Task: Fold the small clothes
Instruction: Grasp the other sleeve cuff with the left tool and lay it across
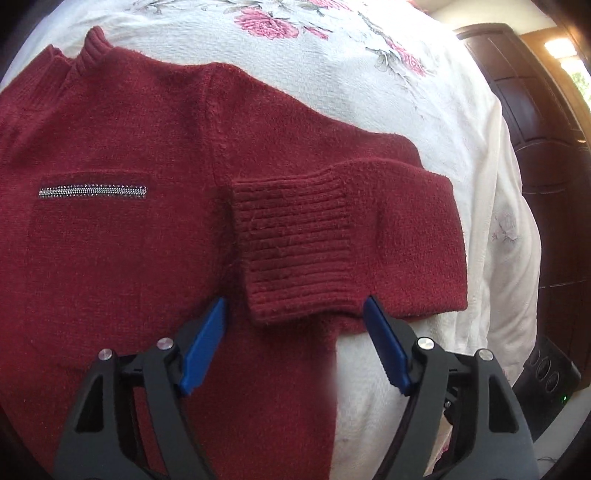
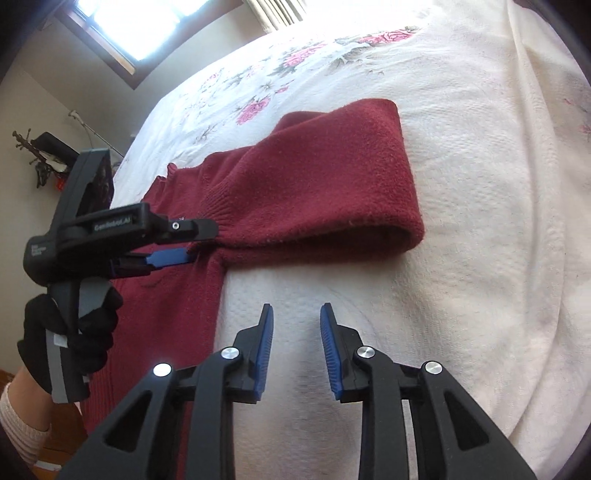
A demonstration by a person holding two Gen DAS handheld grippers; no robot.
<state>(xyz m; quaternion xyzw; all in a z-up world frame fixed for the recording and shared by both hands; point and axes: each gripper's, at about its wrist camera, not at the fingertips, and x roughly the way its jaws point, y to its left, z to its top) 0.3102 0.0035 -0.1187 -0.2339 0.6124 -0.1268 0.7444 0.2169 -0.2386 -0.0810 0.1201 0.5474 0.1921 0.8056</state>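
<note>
Flat on the bed lies a dark red knitted sweater [image 1: 110, 229], spread over a white bedspread [image 1: 369, 66] printed with pink roses. Seen from the left wrist camera, its ribbed collar [image 1: 88, 48] points toward eleven o'clock and a short silver beaded strip [image 1: 92, 192] crosses the chest at about nine o'clock. One sleeve [image 1: 388, 229] is folded back on itself, so that its ribbed cuff [image 1: 295, 251] lies near the picture's centre, beside the sweater's body. The left gripper [image 1: 295, 314] has its blue fingers [image 1: 205, 347] spread wide, one on each side of the cuff's lower edge, with nothing pinched between them. From the right wrist camera the same gripper appears at nine o'clock, held by a hand in a black glove [image 2: 70, 339], its fingertips just at the cuff; whether they touch the knit I cannot tell. The right gripper [image 2: 296, 310] hovers at six o'clock over bare bedspread, near the sweater's side edge but apart from it, its fingers parted and empty. Toward eleven o'clock a bright window [image 2: 147, 22] sits in the wall. A dark wooden door [image 1: 535, 166] stands at three o'clock in the left view.
</note>
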